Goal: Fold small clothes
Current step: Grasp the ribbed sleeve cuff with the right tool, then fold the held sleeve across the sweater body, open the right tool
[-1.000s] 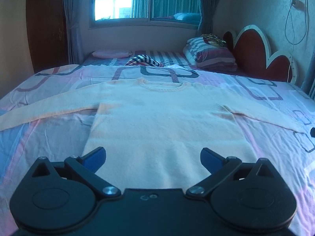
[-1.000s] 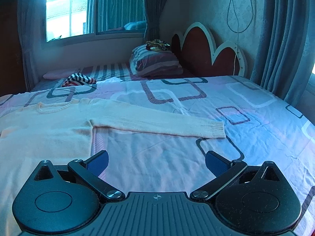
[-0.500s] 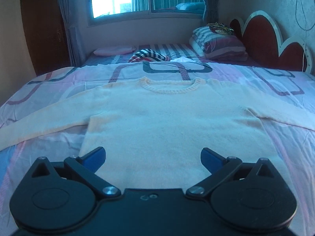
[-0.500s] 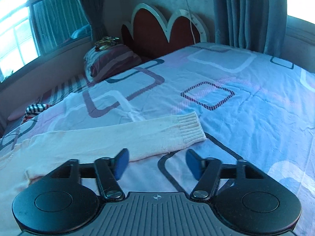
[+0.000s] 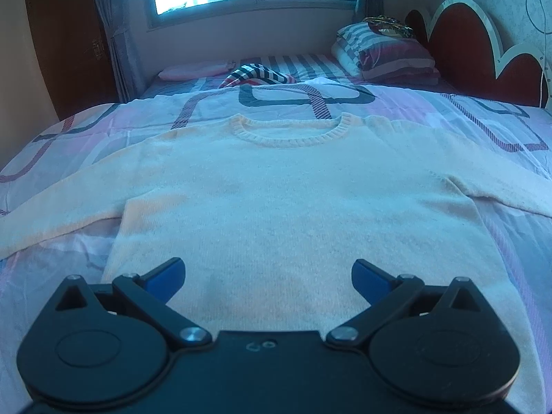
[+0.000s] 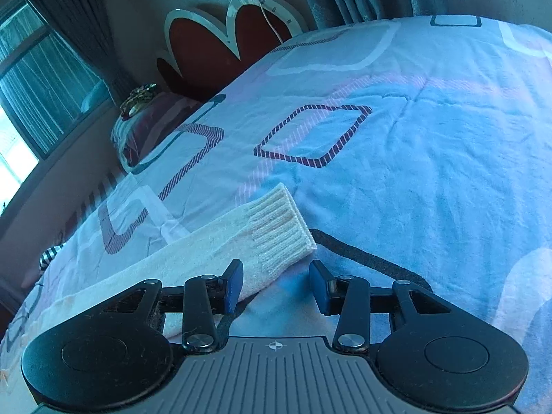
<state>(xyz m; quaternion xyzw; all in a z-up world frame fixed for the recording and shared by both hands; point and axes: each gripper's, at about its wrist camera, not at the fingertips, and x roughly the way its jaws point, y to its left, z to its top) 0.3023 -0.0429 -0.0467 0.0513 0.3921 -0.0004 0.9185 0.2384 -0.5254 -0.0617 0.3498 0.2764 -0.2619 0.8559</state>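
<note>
The right gripper (image 6: 276,286) is closing, its pads not yet pressing anything, with the ribbed cuff (image 6: 276,231) of the sweater (image 5: 293,207) just beyond them. The left gripper (image 5: 268,272) hangs spread wide over the sweater's lower body. The sweater lies flat on the bedspread (image 6: 431,172), pillows (image 5: 386,51) beyond its collar.

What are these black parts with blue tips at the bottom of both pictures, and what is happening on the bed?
They are two hand-held grippers; a person carries one in each hand, each with its own camera looking along its fingers. The left gripper is open above the body of a cream sweater, spread flat on the patterned bedsheet. The right gripper is at the sweater's ribbed cuff. Its jaws are closing, but they do not press on the cuff yet. Nothing is held.
</note>
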